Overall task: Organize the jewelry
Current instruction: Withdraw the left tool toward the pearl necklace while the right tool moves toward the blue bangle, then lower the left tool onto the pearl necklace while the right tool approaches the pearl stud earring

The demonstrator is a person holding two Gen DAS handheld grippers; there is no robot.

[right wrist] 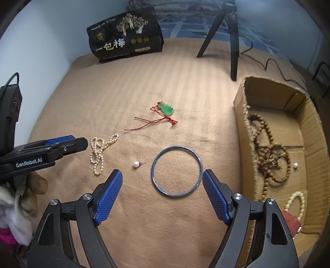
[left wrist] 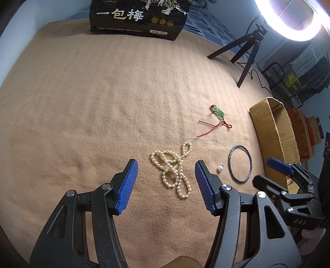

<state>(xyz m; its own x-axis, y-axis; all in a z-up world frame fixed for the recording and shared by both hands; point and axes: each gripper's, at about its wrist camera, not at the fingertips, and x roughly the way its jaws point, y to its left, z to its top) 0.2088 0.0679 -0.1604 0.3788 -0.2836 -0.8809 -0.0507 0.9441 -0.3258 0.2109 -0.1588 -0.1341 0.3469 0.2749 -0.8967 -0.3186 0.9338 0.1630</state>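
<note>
Pearl-white beads make up one knotted pearl necklace (left wrist: pixel 174 172), lying in loops on the tan fleece blanket (left wrist: pixel 103 115). Four loose pieces rest on that blanket, counted: the necklace, one single pearl stud earring (right wrist: pixel 136 164), one thin blue-grey metal bangle (right wrist: pixel 176 170), and one green jade pendant on a red cord (right wrist: pixel 166 109). The stud lies between necklace and bangle, just beside the bangle's left edge; the pendant sits beyond the bangle, well apart from it.

To the bangle's right stands one open brown cardboard box (right wrist: pixel 245 132). Inside it lie one long brown wooden bead strand (right wrist: pixel 268 152), one cream oval-bead bracelet (right wrist: pixel 295 201) and one second loose pearl (right wrist: pixel 295 165).

Two tools are in view. The left gripper (left wrist: pixel 166 185) points forward and down over the blanket, its blue ribbed pads (left wrist: pixel 129 183) spread wide with the necklace lying between and just ahead of them, not touched. The right gripper (right wrist: pixel 163 194) is likewise angled down toward the blanket, its blue pads (right wrist: pixel 109 195) spread wide apart; the bangle lies flat between them, its near arc inside the gap, touching neither pad as far as can be seen.

Beyond the bangle, at the blanket's far edge, stands one black snack bag with white Chinese lettering (right wrist: pixel 125 35). Right of that bag rises one black tripod (left wrist: pixel 243 51) carrying one glowing ring light (left wrist: pixel 288 16).
</note>
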